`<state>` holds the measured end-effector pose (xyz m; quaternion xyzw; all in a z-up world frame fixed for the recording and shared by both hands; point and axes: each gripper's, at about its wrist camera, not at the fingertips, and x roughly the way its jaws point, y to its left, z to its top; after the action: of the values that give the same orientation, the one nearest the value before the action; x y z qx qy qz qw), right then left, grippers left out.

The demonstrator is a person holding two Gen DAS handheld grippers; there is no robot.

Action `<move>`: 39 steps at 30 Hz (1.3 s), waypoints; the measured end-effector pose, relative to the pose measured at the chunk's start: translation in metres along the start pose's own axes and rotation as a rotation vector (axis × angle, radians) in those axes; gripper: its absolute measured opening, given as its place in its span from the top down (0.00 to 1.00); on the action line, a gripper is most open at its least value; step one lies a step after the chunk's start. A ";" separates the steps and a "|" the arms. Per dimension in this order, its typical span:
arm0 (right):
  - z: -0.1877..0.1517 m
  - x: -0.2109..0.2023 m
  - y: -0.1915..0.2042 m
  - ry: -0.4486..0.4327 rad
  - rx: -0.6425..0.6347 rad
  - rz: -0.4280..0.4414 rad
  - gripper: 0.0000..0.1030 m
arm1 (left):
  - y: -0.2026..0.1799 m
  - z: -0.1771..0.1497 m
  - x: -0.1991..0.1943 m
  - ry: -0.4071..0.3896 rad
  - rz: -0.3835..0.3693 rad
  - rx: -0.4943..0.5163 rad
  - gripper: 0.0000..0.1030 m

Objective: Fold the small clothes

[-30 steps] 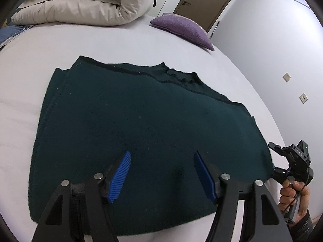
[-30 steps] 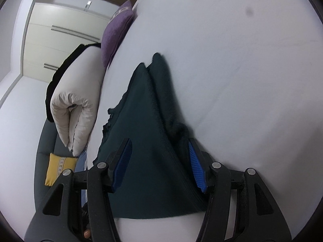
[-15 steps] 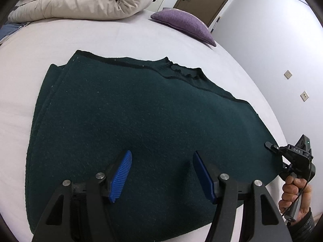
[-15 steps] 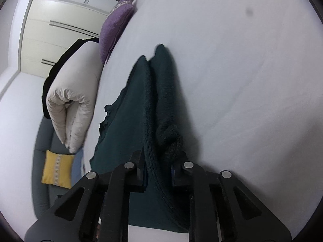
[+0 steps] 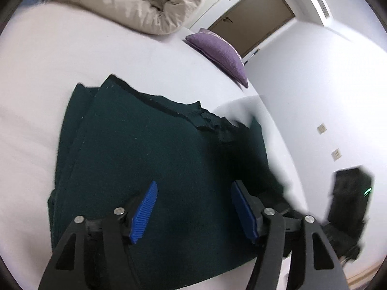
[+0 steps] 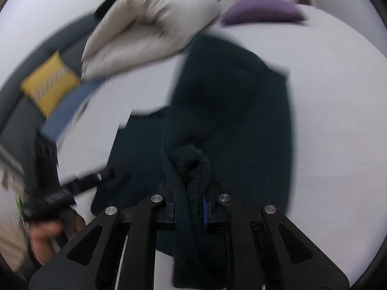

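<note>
The sweater [image 5: 150, 169] lay on the bed [image 5: 60, 72], dark green, thick knit, a little fuzzy, with a ribbed neck at its far edge. It was soft and limp and had some weight, I judged, so it would sag and drag if I lifted it by one point only. My right gripper [image 6: 189, 204] had its jaws clamped on a bunched roll of the sweater's edge, several layers thick, and this side hung raised over the flat part. My left gripper [image 5: 193, 213] hovered over the near part with jaws apart and nothing between them. The best hold, I thought, was on the folded edge or a corner, where the layers are thick and do not slip.
</note>
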<state>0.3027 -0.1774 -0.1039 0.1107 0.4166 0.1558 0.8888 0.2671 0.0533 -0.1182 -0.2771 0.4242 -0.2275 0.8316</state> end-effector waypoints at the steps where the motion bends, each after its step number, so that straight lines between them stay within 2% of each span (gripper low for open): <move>1: -0.002 0.015 0.007 0.038 -0.014 0.000 0.88 | 0.005 0.002 0.002 0.008 -0.013 -0.026 0.35; 4: -0.008 0.036 0.018 0.057 -0.043 -0.028 0.88 | 0.009 0.006 0.010 0.019 -0.037 -0.066 0.29; 8: -0.008 0.037 0.013 0.049 -0.033 -0.004 0.85 | 0.000 0.011 0.025 0.052 -0.068 -0.080 0.24; 10: -0.013 0.034 0.007 0.043 -0.033 0.015 0.76 | -0.010 0.013 0.040 0.096 -0.084 -0.078 0.23; 12: -0.022 0.034 0.009 0.045 -0.046 0.059 0.52 | -0.019 0.014 0.053 0.126 -0.072 -0.068 0.23; 13: -0.027 0.030 0.011 0.038 -0.061 0.073 0.47 | -0.025 0.015 0.059 0.137 -0.059 -0.054 0.23; 14: -0.033 0.025 0.015 0.026 -0.083 0.088 0.43 | -0.030 0.015 0.065 0.148 -0.049 -0.038 0.22; 16: -0.047 0.013 0.018 0.005 -0.126 0.089 0.43 | -0.037 0.016 0.075 0.164 -0.022 -0.020 0.23; 18: -0.058 0.002 0.010 -0.004 -0.117 0.101 0.43 | -0.041 0.016 0.080 0.169 -0.009 -0.011 0.30; 20: -0.064 -0.009 -0.004 -0.027 -0.062 0.129 0.43 | -0.046 0.015 0.087 0.186 0.012 0.001 0.56; 23: -0.068 -0.029 -0.030 -0.089 0.036 0.156 0.43 | -0.047 0.015 0.095 0.206 0.019 -0.001 0.80; 27: -0.066 -0.048 -0.084 -0.200 0.222 0.107 0.41 | -0.047 0.016 0.091 0.197 0.008 0.010 0.84; 29: -0.060 -0.043 -0.100 -0.194 0.257 0.063 0.41 | -0.047 0.019 0.087 0.192 -0.001 0.011 0.85; 33: -0.041 -0.021 -0.096 -0.171 0.164 -0.022 0.41 | -0.045 0.027 0.071 0.185 -0.017 0.044 0.86; 34: -0.037 -0.015 -0.091 -0.165 0.133 -0.026 0.41 | -0.043 0.029 0.066 0.184 -0.016 0.053 0.86; 35: -0.034 -0.010 -0.087 -0.156 0.106 -0.031 0.41 | -0.040 0.032 0.060 0.150 -0.026 0.079 0.86; 39: -0.024 0.026 -0.056 -0.083 -0.007 -0.044 0.41 | -0.022 0.044 0.038 0.115 -0.006 0.073 0.86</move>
<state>0.3099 -0.2183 -0.1556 0.1050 0.3814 0.1330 0.9088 0.3211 0.0254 -0.1050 -0.2341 0.4620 -0.2610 0.8146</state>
